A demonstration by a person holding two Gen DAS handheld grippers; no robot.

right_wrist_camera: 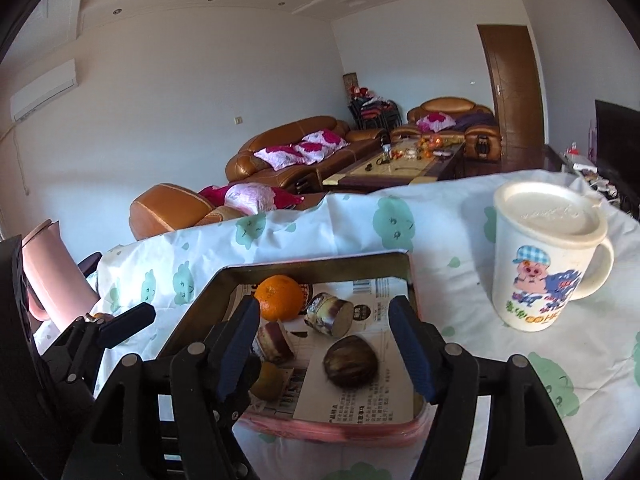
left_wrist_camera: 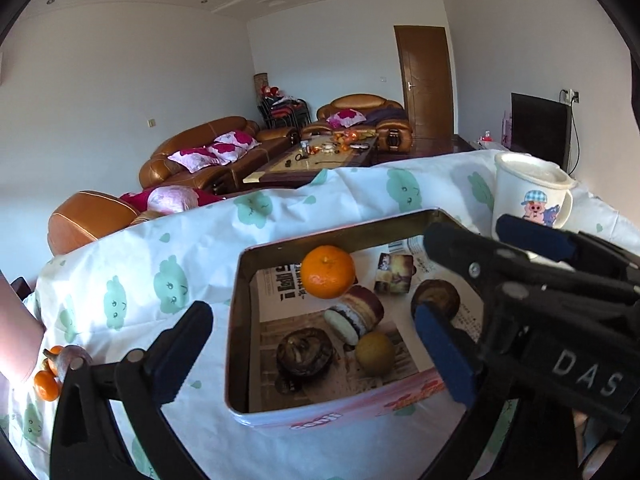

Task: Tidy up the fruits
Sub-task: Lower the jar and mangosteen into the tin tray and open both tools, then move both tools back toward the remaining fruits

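A pink tin tray (left_wrist_camera: 240, 320) (right_wrist_camera: 192, 312) lined with paper lies on the cloth-covered table. It holds an orange (left_wrist_camera: 328, 271) (right_wrist_camera: 279, 297), a sugarcane piece (left_wrist_camera: 360, 312) (right_wrist_camera: 329, 314), a dark round fruit (left_wrist_camera: 436, 300) (right_wrist_camera: 351, 361), a dark mangosteen-like fruit (left_wrist_camera: 305, 352) and a yellow-green fruit (left_wrist_camera: 375, 353) (right_wrist_camera: 268, 380). My left gripper (left_wrist_camera: 312, 356) is open over the tray's near side. My right gripper (right_wrist_camera: 326, 356) is open above the tray, around the dark round fruit without touching it. It also shows in the left wrist view (left_wrist_camera: 476, 276).
A white cartoon mug (left_wrist_camera: 528, 196) (right_wrist_camera: 548, 256) with a lid stands right of the tray. Small oranges (left_wrist_camera: 46, 380) lie at the table's left edge beside a pink container (right_wrist_camera: 52, 276). Sofas and a coffee table (right_wrist_camera: 400, 168) are beyond.
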